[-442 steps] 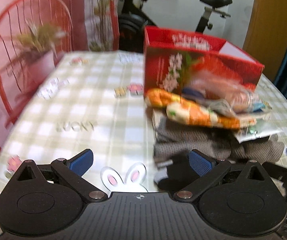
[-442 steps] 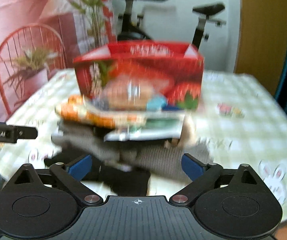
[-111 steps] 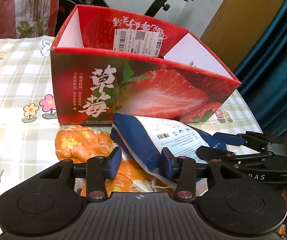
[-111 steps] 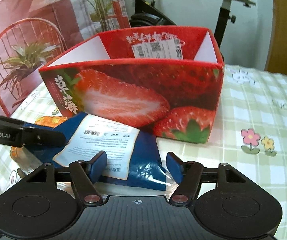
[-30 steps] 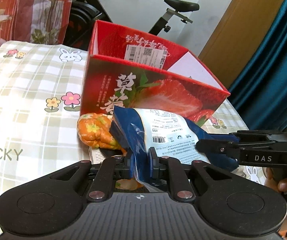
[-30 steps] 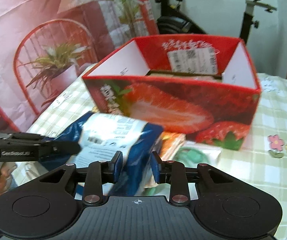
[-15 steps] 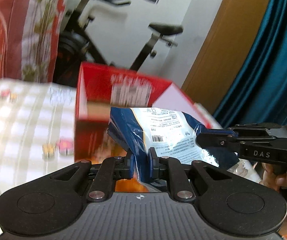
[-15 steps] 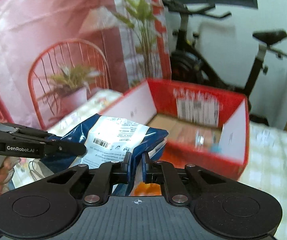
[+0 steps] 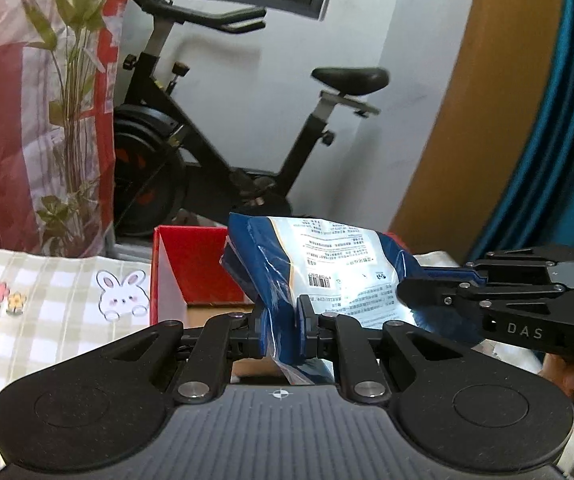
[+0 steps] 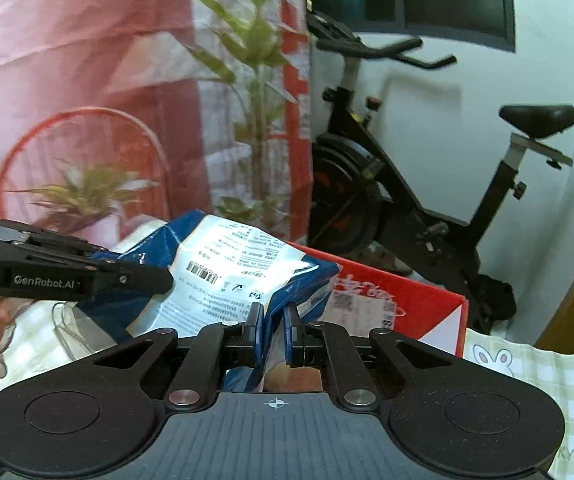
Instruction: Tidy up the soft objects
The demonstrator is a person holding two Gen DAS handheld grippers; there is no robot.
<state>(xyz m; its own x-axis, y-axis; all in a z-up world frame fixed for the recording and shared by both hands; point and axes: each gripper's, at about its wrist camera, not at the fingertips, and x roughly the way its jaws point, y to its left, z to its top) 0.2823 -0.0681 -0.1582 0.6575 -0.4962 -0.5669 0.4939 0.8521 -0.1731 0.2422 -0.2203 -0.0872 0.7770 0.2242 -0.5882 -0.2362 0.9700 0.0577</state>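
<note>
Blue bag [image 9: 327, 276] clamped by left hand-held gripper [image 9: 279, 330] and right hand-held gripper [image 10: 273, 332], above red box [image 9: 191, 268].

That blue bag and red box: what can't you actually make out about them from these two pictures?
- Blue bag: label print too small to read in either view; its lower end is hidden behind the left gripper and the right gripper.
- Red box: contents mostly hidden by the bag and gripper bodies; only a brown patch of floor shows.
- Left-wrist view: the box's right side is covered by the bag.
- Tablecloth: largely cut off by the frame edges.
</note>
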